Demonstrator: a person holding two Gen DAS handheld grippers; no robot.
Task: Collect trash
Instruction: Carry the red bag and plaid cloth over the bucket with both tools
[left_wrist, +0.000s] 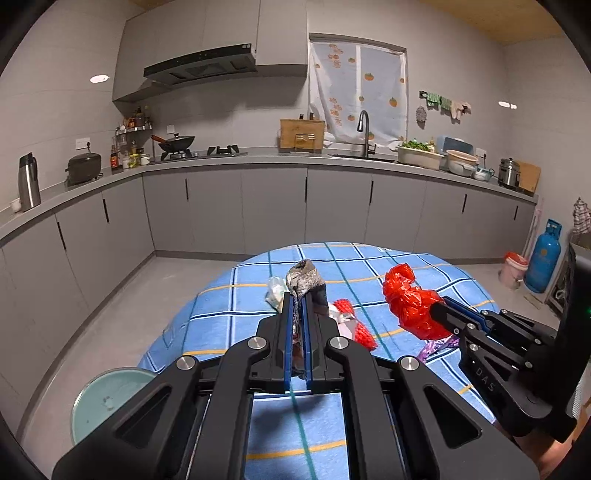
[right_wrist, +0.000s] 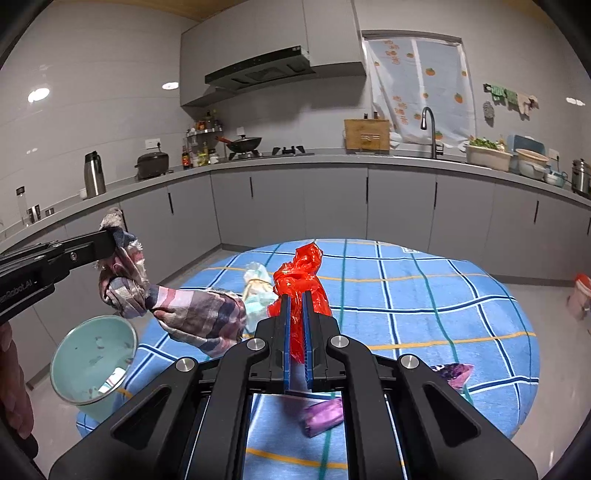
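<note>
My left gripper (left_wrist: 297, 295) is shut on a crumpled plaid rag (left_wrist: 306, 280), held above the table; from the right wrist view the rag (right_wrist: 177, 310) hangs from the left gripper (right_wrist: 110, 242). My right gripper (right_wrist: 295, 295) is shut on a red plastic bag (right_wrist: 301, 275), which also shows in the left wrist view (left_wrist: 410, 299). A pale green trash bin (right_wrist: 92, 354) stands on the floor left of the table, also low left in the left wrist view (left_wrist: 107, 398). A pale crumpled wrapper (right_wrist: 256, 286), red netting (left_wrist: 356, 321) and purple wrappers (right_wrist: 323, 415) lie on the table.
The round table has a blue checked cloth (right_wrist: 424, 295). Grey kitchen cabinets and a counter (left_wrist: 258, 158) with stove, sink and pots run behind. A blue gas cylinder (left_wrist: 543, 254) and a small bucket (left_wrist: 513, 269) stand at the right.
</note>
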